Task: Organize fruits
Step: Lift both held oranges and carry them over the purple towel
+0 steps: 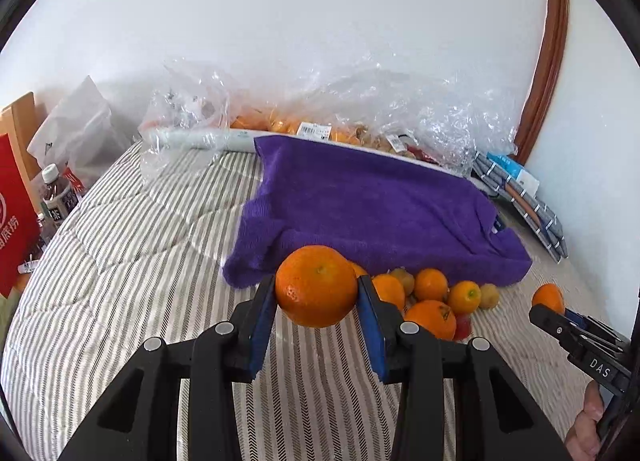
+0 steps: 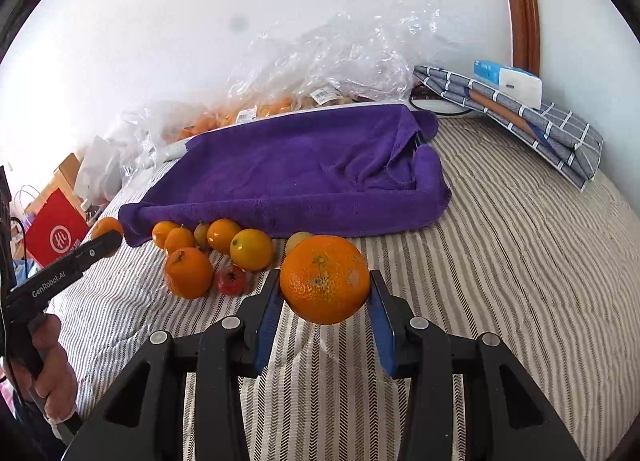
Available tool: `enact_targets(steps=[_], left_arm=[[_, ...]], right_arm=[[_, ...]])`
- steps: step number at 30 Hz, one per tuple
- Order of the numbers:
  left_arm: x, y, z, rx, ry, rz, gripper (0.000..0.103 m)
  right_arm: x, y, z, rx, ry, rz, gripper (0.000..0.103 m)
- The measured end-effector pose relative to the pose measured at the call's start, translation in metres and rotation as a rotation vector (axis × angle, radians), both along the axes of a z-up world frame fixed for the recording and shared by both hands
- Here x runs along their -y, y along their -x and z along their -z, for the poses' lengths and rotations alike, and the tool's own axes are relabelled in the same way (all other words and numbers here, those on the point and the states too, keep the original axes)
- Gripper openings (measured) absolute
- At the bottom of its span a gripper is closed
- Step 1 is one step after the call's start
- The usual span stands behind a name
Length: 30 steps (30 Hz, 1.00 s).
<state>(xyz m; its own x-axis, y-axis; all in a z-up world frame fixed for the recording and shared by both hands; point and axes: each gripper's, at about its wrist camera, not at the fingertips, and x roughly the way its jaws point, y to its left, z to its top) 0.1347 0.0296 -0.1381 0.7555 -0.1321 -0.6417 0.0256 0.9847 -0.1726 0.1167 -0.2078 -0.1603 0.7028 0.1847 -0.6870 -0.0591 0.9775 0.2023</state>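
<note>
My left gripper (image 1: 317,287) is shut on an orange (image 1: 316,286), held above the striped bedding. My right gripper (image 2: 325,281) is shut on another orange (image 2: 324,279), also lifted off the bed. A pile of loose fruit (image 2: 208,249) lies in front of the tray draped with a purple towel (image 2: 296,169): several small oranges, yellowish citrus and a small red fruit (image 2: 231,280). The same pile (image 1: 434,297) shows in the left wrist view, right of the held orange. The right gripper's orange (image 1: 549,298) shows at that view's right edge.
Clear plastic bags with more fruit (image 1: 304,125) lie behind the towel against the wall. Folded checked cloth (image 2: 520,121) with a tissue pack sits at the far right. A red paper bag (image 1: 12,213) and bottles (image 1: 56,193) stand at the bed's left. A hand (image 2: 52,361) grips the left tool.
</note>
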Motion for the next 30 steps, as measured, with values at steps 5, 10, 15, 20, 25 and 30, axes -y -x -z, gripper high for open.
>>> enact_targets(steps=[5,10,15,20,25,30], left_arm=[[0.001,-0.016,-0.03,0.033,0.003,0.007,0.038],[0.004,-0.046,-0.053,0.077,-0.028,-0.045,0.038],[0.002,-0.083,-0.059,0.083,-0.012,-0.083,0.038],[0.001,-0.112,-0.043,0.077,-0.004,-0.078,0.038],[-0.004,-0.125,-0.012,0.027,0.001,-0.092,0.038],[-0.005,-0.132,0.008,-0.041,0.035,-0.068,0.038]], right_arm=[[-0.005,-0.011,-0.034,0.067,-0.003,-0.023,0.042],[-0.012,-0.038,-0.064,0.125,0.017,-0.041,0.042],[-0.013,-0.075,-0.077,0.152,0.021,-0.048,0.042],[-0.017,-0.112,-0.071,0.149,0.043,-0.045,0.042],[-0.02,-0.142,-0.04,0.092,0.041,-0.057,0.042],[-0.016,-0.156,-0.007,0.019,0.033,-0.05,0.042]])
